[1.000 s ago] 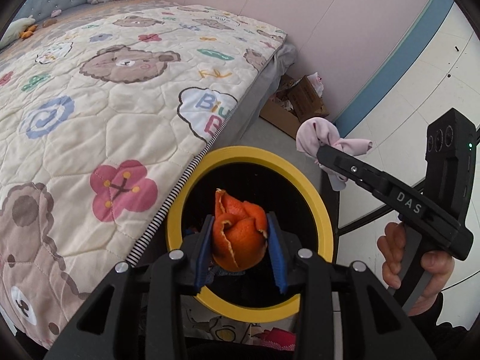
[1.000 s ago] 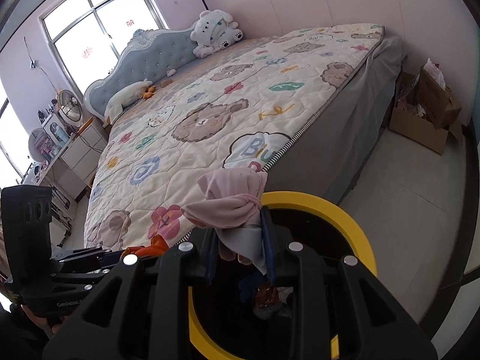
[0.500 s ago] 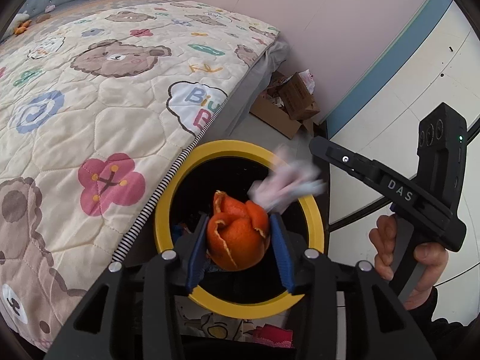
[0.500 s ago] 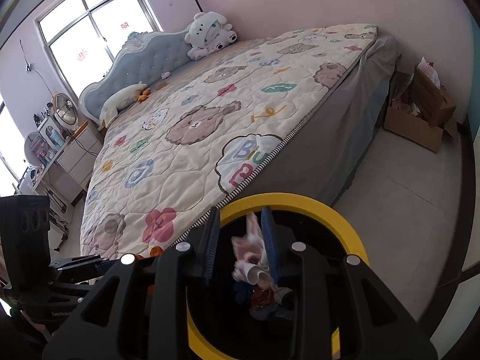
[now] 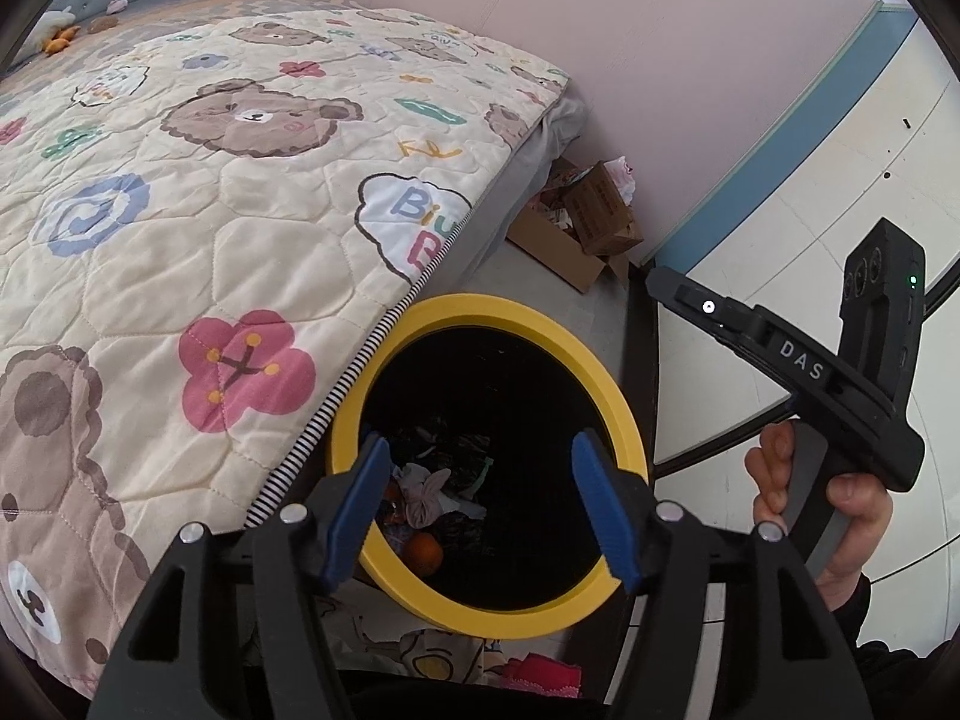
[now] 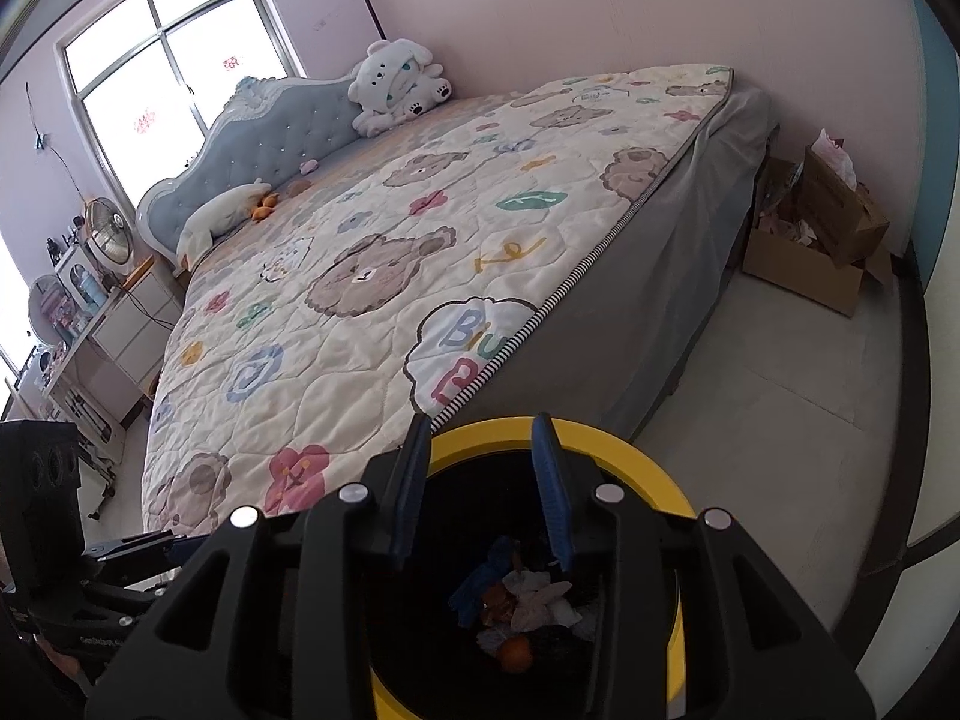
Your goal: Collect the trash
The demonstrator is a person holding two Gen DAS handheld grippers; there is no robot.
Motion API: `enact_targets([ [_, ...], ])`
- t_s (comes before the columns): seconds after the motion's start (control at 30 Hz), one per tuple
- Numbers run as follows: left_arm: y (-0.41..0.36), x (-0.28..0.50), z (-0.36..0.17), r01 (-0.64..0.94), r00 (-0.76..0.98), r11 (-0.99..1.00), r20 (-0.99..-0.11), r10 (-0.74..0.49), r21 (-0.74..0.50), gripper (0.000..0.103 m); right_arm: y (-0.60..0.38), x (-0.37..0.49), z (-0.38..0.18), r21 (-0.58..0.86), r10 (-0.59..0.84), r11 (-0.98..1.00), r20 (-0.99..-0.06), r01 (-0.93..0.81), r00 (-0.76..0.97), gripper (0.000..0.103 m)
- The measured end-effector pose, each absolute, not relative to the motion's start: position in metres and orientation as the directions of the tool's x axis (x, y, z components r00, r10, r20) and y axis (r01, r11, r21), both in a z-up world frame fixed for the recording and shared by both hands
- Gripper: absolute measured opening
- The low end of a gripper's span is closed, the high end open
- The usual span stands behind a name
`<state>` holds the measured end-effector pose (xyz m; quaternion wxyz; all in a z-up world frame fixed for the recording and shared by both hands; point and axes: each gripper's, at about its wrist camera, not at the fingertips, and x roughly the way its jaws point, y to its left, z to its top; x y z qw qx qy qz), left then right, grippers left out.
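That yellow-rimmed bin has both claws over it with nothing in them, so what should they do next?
Probably lift both away to look for more trash. The left claw and right claw have just been opening and hold nothing; the orange peel and pink wad already lie inside the bin.

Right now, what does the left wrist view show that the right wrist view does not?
Only the left wrist view shows the right hand on its handle, and the left gripper open and empty. Only the right wrist view shows the window, the nightstand and the right gripper open and empty. Both show the bed, the cardboard box, the yellow-rimmed bin and the orange peel inside.
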<state>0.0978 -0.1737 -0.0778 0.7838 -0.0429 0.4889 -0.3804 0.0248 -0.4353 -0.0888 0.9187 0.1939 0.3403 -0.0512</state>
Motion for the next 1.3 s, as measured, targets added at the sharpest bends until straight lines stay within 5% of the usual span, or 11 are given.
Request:
enact_targets([
  [1.3,0.001,0.126,-0.049,0.257,0.579,0.908,-0.699,-0.419,-0.332,0.06,-0.262,0.147,-0.101,0.279,0.268,0.955,-0.68,-0.097,0.682,0.033],
])
